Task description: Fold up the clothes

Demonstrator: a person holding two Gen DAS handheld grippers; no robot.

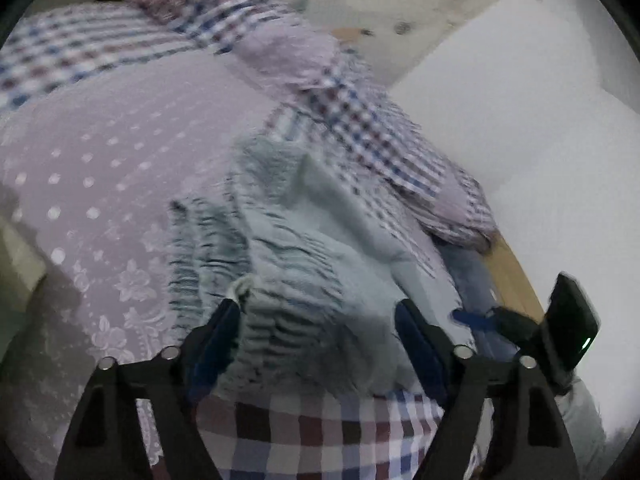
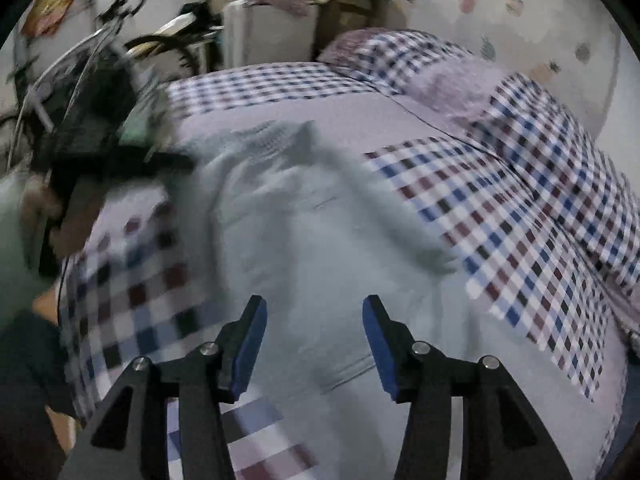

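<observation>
A pale grey-green garment (image 1: 304,264) with a gathered elastic band lies bunched on a bed with a checked cover (image 1: 320,436). My left gripper (image 1: 318,312) stands open, and the gathered band bulges up between its blue-padded fingers (image 1: 224,328). In the right wrist view the same garment (image 2: 304,232) spreads flat and smooth over the checked cover (image 2: 520,220). My right gripper (image 2: 314,312) hovers open just above the cloth, nothing between its pads. The other gripper (image 2: 96,160) shows blurred at the left of that view.
A lilac dotted and flowered sheet (image 1: 112,184) covers the bed's left part. Checked pillows (image 2: 400,56) lie at the head. A white wall (image 1: 520,120) and a wooden bed rail (image 1: 512,280) run along one side. A bicycle (image 2: 80,60) and boxes (image 2: 352,12) stand beyond the bed.
</observation>
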